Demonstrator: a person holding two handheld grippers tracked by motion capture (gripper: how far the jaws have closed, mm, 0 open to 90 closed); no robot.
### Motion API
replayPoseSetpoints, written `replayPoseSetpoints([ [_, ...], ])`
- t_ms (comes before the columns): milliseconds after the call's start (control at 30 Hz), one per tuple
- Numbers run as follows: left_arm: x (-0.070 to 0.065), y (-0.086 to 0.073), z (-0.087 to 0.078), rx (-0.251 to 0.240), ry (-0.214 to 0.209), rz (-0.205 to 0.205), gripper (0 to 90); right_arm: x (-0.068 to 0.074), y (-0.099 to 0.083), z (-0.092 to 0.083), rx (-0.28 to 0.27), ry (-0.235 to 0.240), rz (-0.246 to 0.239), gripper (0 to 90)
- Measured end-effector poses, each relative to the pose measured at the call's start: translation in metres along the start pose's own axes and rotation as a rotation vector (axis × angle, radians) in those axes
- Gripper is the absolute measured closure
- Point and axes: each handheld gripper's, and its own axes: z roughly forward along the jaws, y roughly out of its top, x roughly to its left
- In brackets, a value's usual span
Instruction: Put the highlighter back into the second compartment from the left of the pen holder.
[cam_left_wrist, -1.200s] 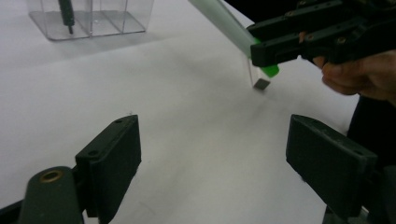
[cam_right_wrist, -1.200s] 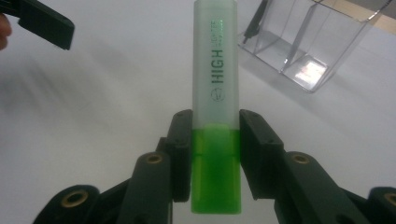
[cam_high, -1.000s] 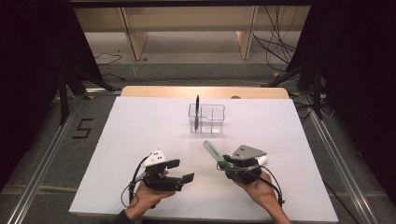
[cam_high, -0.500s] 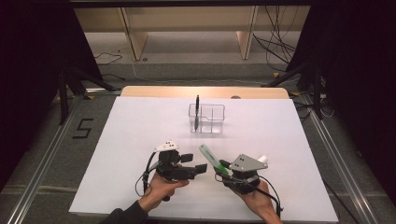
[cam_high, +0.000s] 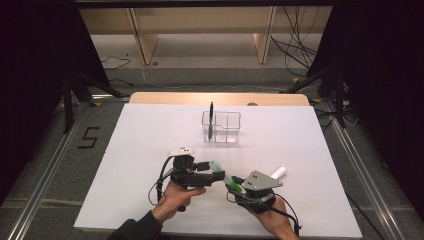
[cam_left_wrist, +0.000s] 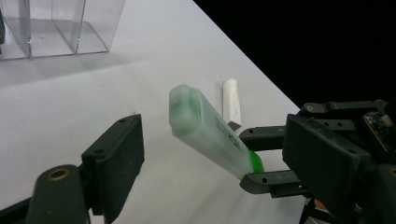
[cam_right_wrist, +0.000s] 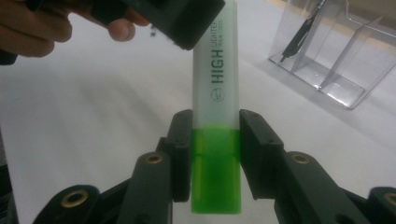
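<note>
Uncapping step — right gripper jaws clamp the green highlighter, left gripper jaws open around its cap — next: close and pull.

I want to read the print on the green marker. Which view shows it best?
The right gripper view: the marker stands upright and close, its lettering sharp, gripped by the right claw. The left gripper view shows the marker slanted, print small. In the high view the marker is tiny.
</note>
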Motion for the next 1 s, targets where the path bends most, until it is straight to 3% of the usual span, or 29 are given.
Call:
replayPoseSetpoints([
  [100, 0.000, 0.002, -0.002, 0.015, -0.003, 0.012, 20.6, 0.002, 0.000, -0.001, 0.004, 0.006, -0.019, 67.6],
  [167, -0.001, 0.004, -0.004, 0.019, -0.005, 0.021, 20.6, 0.005, -0.001, -0.002, 0.019, -0.003, -0.070, 67.5],
  [200, -0.001, 0.006, -0.006, 0.023, -0.006, 0.029, 20.6, 0.005, -0.001, -0.002, 0.019, -0.003, -0.070, 67.5],
  [233, -0.001, 0.008, -0.009, 0.036, -0.009, 0.045, 20.6, 0.007, -0.002, -0.004, 0.029, -0.005, -0.112, 67.5],
  [267, -0.001, 0.008, -0.009, 0.036, -0.009, 0.045, 20.6, 0.007, -0.002, -0.004, 0.029, -0.005, -0.112, 67.5],
  [300, 0.000, 0.010, -0.010, 0.050, -0.015, 0.056, 20.6, 0.011, -0.003, -0.006, 0.033, -0.003, -0.159, 67.5],
  [333, 0.000, 0.011, -0.011, 0.060, -0.018, 0.060, 20.6, 0.011, -0.003, -0.006, 0.033, -0.003, -0.159, 67.5],
  [367, 0.000, 0.013, -0.012, 0.083, -0.027, 0.065, 20.6, 0.016, -0.004, -0.007, 0.034, -0.014, -0.224, 67.6],
  [400, 0.000, 0.013, -0.012, 0.083, -0.027, 0.065, 20.6, 0.016, -0.004, -0.007, 0.034, -0.014, -0.224, 67.6],
  [433, 0.001, 0.014, -0.012, 0.101, -0.033, 0.074, 20.6, 0.021, -0.006, -0.008, 0.035, -0.019, -0.295, 67.6],
  [533, 0.000, 0.016, -0.011, 0.156, -0.041, 0.094, 20.6, 0.028, -0.008, -0.010, 0.043, -0.026, -0.388, 67.6],
  [567, 0.000, 0.016, -0.011, 0.195, -0.050, 0.116, 20.6, 0.031, -0.008, -0.010, 0.049, -0.041, -0.431, 67.6],
  [700, -0.002, 0.017, -0.011, 0.233, -0.053, 0.145, 20.9, 0.039, -0.013, -0.009, 0.073, -0.068, -0.594, 67.6],
  [733, -0.003, 0.017, -0.011, 0.265, -0.055, 0.166, 21.0, 0.041, -0.014, -0.009, 0.075, -0.076, -0.621, 67.6],
  [767, -0.003, 0.017, -0.011, 0.265, -0.055, 0.166, 21.1, 0.041, -0.014, -0.009, 0.075, -0.076, -0.621, 67.6],
  [867, -0.007, 0.016, -0.007, 0.343, -0.052, 0.223, 21.4, 0.044, -0.017, -0.009, 0.084, -0.115, -0.730, 67.6],
  [900, -0.007, 0.016, -0.007, 0.343, -0.052, 0.223, 21.7, 0.045, -0.019, -0.010, 0.089, -0.122, -0.762, 67.6],
  [933, -0.008, 0.015, -0.006, 0.355, -0.047, 0.235, 21.7, 0.045, -0.019, -0.010, 0.089, -0.122, -0.762, 67.6],
  [967, -0.009, 0.015, -0.005, 0.371, -0.046, 0.249, 22.3, 0.046, -0.020, -0.009, 0.090, -0.138, -0.828, 67.6],
  [1000, -0.010, 0.014, -0.003, 0.385, -0.040, 0.260, 22.3, 0.046, -0.020, -0.009, 0.090, -0.138, -0.828, 67.6],
])
